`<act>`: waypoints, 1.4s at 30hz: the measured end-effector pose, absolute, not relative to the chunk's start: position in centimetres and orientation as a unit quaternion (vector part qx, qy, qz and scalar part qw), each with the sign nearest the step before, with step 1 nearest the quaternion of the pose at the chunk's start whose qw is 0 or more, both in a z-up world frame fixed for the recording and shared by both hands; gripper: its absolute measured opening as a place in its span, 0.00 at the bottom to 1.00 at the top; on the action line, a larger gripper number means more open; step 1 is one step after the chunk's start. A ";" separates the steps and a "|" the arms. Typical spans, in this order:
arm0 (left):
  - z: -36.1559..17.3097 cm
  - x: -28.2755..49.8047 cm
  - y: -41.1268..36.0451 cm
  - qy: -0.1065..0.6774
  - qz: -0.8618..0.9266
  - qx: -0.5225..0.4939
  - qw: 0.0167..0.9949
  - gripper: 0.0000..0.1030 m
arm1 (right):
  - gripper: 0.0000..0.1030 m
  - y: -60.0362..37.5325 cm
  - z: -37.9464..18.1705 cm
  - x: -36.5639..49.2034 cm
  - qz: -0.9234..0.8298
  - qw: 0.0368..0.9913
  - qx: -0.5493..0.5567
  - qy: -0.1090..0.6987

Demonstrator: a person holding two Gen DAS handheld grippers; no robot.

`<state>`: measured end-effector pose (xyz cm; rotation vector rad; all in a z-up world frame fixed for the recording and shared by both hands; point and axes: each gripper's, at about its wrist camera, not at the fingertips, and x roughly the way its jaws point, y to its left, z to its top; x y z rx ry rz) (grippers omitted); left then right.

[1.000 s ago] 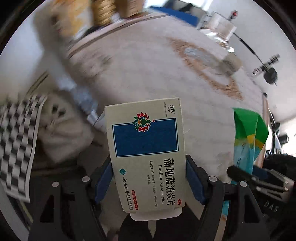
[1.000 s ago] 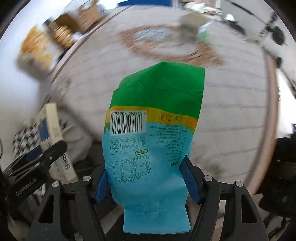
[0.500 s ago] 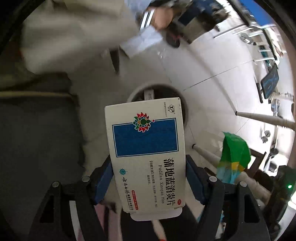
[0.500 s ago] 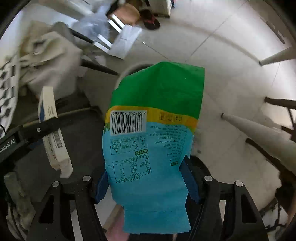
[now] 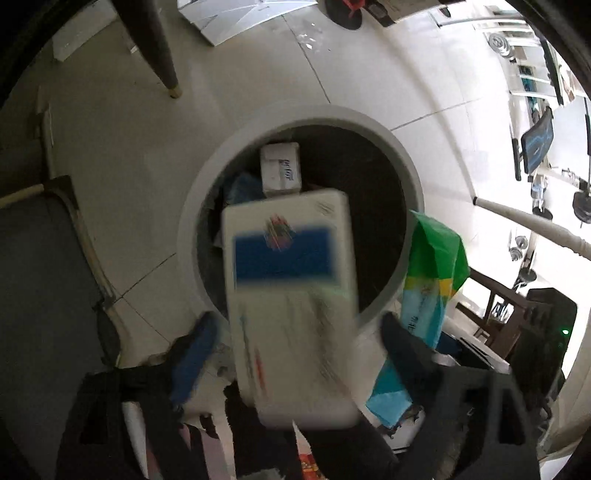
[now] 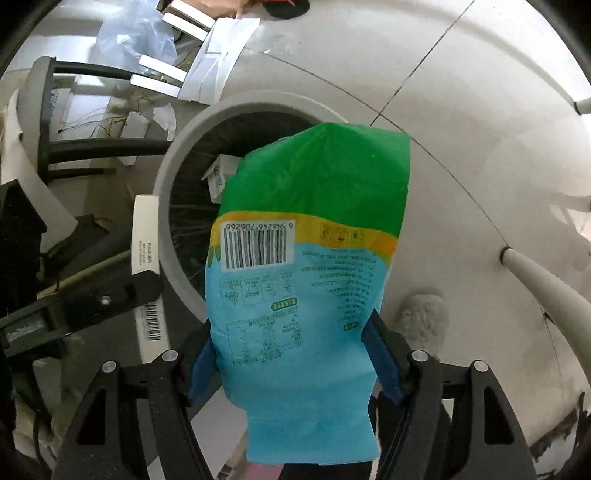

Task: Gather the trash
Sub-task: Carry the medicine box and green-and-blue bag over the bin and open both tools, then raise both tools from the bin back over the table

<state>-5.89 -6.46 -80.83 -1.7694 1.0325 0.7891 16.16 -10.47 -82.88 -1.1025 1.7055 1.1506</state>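
A round grey trash bin point(image 5: 295, 114) stands on the tiled floor below both grippers, with a small white carton point(image 5: 280, 170) and other scraps inside. My left gripper point(image 5: 297, 325) hangs over its near rim, jaws opening wide. The white-and-blue medicine box point(image 5: 291, 295) is blurred and loose between the blue pads point(image 5: 195, 350), which stand apart from it. My right gripper point(image 6: 291, 332) holds the green-and-blue snack bag point(image 6: 306, 258) over the bin point(image 6: 177, 155). Its jaws are opening while the pads point(image 6: 382, 358) still touch the bag's sides. The medicine box point(image 6: 146, 236) shows edge-on at the left.
A dark chair leg point(image 5: 159, 48) and flattened white cardboard point(image 5: 236, 14) lie beyond the bin. A white table leg point(image 5: 535, 225) slants in at the right. A dark seat point(image 5: 37, 277) is at the left. A clear plastic bag point(image 6: 136, 33) and a grey crumpled lump point(image 6: 424, 317) sit on the floor.
Both grippers have dropped from the tabletop to just above the bin. The left jaws have spread and the medicine box has come loose and blurred. The bag sits unchanged between the right pads.
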 end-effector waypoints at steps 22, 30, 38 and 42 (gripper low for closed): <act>-69.0 -7.9 -11.8 0.490 0.489 -0.563 0.451 0.96 | 1.00 -11.6 -75.3 13.7 0.478 0.466 -0.511 0.541; -59.8 -8.1 -14.2 0.490 0.500 -0.554 0.451 0.96 | 1.00 -13.8 -65.6 13.1 0.485 0.470 -0.505 0.538; -46.8 -7.9 -16.9 0.485 0.496 -0.542 0.475 0.96 | 1.00 -16.2 -51.3 12.3 0.513 0.472 -0.487 0.526; -40.3 -8.2 -18.2 0.480 0.505 -0.530 0.484 0.96 | 1.00 -17.1 -43.8 12.5 0.524 0.479 -0.470 0.524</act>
